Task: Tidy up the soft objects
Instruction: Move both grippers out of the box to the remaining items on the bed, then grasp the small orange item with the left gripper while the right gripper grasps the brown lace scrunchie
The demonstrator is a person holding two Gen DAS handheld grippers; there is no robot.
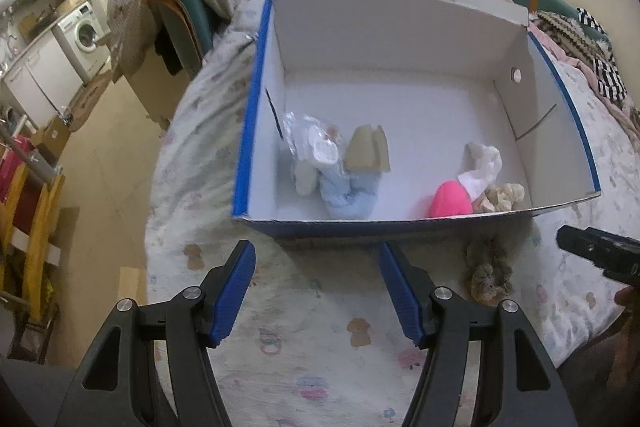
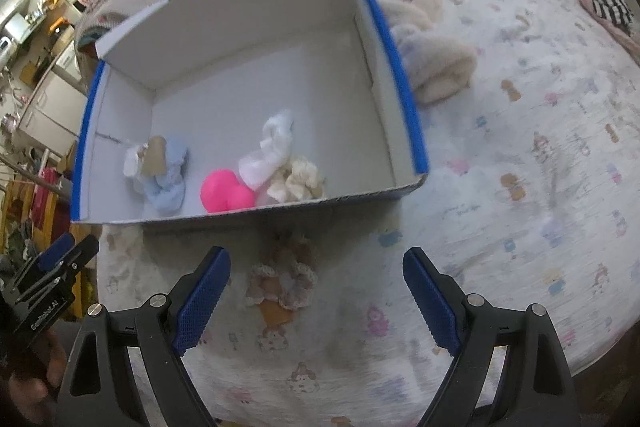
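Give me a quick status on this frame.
Left gripper open, empty. Right gripper open over scrunchie on bed, outside box. Nothing in the way.

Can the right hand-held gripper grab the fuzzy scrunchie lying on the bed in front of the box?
Probably yes. The right hand-held gripper is open, and the scrunchie lies on the bedsheet right ahead between its fingers, outside the box. Nothing covers it or blocks the way.

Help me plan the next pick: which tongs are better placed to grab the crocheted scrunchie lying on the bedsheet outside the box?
Right. The right tongs are open directly over the cream crocheted scrunchie; from the left tongs it lies off to the side.
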